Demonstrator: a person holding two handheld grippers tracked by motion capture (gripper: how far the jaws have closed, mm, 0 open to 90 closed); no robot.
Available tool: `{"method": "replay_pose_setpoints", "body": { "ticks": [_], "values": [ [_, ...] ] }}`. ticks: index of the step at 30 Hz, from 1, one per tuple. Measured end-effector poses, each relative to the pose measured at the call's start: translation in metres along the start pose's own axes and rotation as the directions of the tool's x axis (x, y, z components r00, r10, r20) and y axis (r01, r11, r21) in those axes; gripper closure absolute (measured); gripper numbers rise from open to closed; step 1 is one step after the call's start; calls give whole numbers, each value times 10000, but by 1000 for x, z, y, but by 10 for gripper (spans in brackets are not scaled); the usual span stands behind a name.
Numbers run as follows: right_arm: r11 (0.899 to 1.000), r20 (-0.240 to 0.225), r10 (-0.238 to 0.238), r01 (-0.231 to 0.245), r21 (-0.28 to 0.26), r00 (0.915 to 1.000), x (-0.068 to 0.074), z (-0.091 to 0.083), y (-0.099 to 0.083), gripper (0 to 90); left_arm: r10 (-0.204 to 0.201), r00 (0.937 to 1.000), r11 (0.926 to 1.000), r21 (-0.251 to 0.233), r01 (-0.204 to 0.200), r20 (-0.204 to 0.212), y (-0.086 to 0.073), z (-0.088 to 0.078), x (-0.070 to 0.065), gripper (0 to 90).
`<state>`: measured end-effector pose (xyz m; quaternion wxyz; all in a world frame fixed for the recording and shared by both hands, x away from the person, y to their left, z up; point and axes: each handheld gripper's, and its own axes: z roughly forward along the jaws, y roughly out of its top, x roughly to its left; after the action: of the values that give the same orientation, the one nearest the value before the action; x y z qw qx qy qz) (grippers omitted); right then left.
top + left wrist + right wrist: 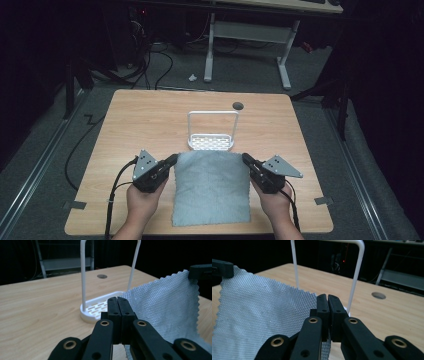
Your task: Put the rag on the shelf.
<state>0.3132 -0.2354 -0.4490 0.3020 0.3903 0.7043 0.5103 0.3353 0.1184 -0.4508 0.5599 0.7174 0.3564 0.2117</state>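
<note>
Here the left gripper [172, 161] is clenched on the far left corner of a grey cloth [212, 187], and the right gripper [247, 160] is clenched on the far right corner; in each gripper view the black jaws stand pressed together with the woven fabric running out from between them. The cloth's far edge is stretched between the two grippers and held up off the counter [145, 120], while its near part lies flat, the near edge close to the counter's front rim. To the left and right of the cloth bare wood runs out to the counter's side edges. Just beyond the cloth's raised edge stands a white rack [211, 142], a slotted tray with a tall wire hoop rising upright from it, right in line with the cloth's middle. Beyond the rack is more bare wood and a round hole [238, 106] near the far edge. Past the counter lie a grey floor [250, 75], loose cables, and the white legs of another desk [250, 35] in a dark room.
</note>
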Motion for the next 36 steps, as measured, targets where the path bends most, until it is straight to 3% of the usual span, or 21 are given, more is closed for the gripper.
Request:
{"method": "replay_pose_setpoints", "body": {
  "ticks": [12,21,27,36],
  "values": [
    [9950,284,-76,104,-993,9996,-8,-8,37,891,220,9996,9956,-906,-237,-197,41,0,4,896],
    [9878,336,-159,209,-1541,9993,-12,-11,68,891,514,9977,9873,-1484,-573,-435,77,-6,10,897],
    [9822,438,-460,531,-1800,9980,-14,-12,91,891,714,9955,9809,-1767,-814,-620,100,-10,15,897],
    [9800,522,-453,545,-1912,9976,-19,-7,107,892,950,9919,9778,-1794,-1088,-839,112,-6,17,898]
  ]
}}
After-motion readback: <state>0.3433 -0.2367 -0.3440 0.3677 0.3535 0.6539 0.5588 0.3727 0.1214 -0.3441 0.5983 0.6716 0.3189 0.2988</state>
